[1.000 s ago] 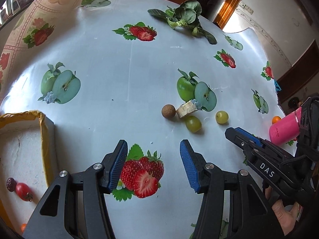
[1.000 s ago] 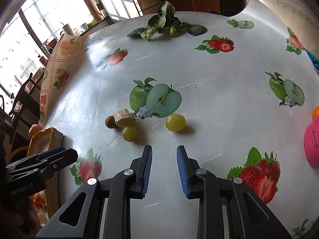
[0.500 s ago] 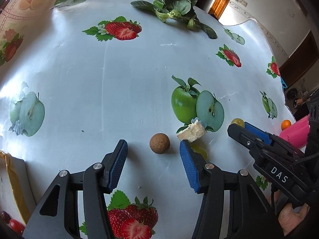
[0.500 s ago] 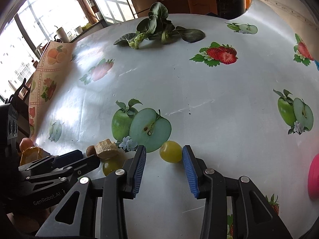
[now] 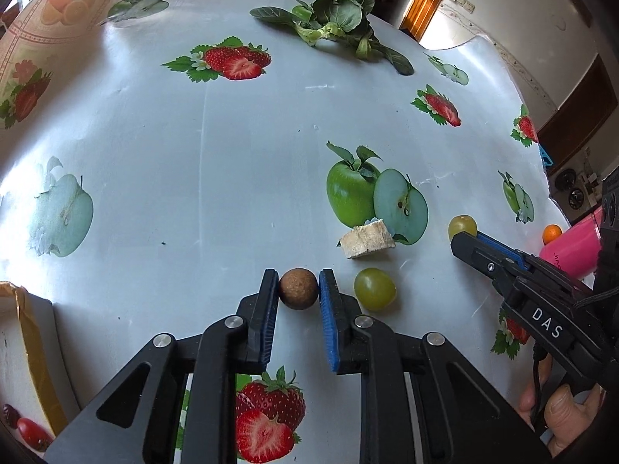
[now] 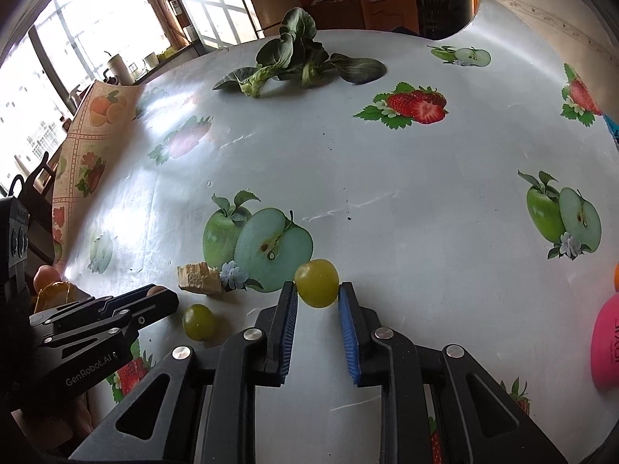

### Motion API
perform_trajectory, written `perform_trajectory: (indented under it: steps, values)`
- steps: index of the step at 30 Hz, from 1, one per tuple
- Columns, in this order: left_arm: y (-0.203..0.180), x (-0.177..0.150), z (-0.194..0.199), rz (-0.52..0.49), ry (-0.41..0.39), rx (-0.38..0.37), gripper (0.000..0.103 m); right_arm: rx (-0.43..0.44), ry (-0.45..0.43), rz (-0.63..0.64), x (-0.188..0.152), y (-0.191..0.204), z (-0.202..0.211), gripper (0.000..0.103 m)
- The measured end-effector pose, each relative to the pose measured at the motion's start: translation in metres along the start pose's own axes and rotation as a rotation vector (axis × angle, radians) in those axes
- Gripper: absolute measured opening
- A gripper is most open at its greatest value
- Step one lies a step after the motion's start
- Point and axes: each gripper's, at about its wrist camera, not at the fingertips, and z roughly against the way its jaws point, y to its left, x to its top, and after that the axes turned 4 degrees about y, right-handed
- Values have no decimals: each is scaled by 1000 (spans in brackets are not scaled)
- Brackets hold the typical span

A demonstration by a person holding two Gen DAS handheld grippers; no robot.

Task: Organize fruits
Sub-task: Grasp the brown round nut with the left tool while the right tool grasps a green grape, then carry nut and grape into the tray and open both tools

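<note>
Both tools closing on fruit, counter level
Left tool (image 5: 298, 290) pinches brown ball (image 5: 298, 288); right tool (image 6: 317, 294) brackets grape (image 6: 316, 283), pads nearly touching; next: lift, carry to tray (image 5: 33, 332).

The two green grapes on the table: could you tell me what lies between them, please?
Nothing lies on the cloth there. In the right wrist view the stretch between the free green grape and the gripped grape holds only the right gripper's near finger.
</note>
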Motion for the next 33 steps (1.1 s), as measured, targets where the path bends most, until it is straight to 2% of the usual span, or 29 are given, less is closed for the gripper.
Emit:
perform_trajectory:
  steps: [7, 12, 33]
  values:
    - [10, -16, 29, 52, -20, -11, 18, 41, -24, 7, -9, 9, 23, 22]
    - [16, -31, 48, 67, -31, 14, 18, 83, -32, 21, -21, 29, 40, 22]
    - [91, -97, 122, 202, -70, 103, 18, 208, -5, 170, -71, 150, 72, 22]
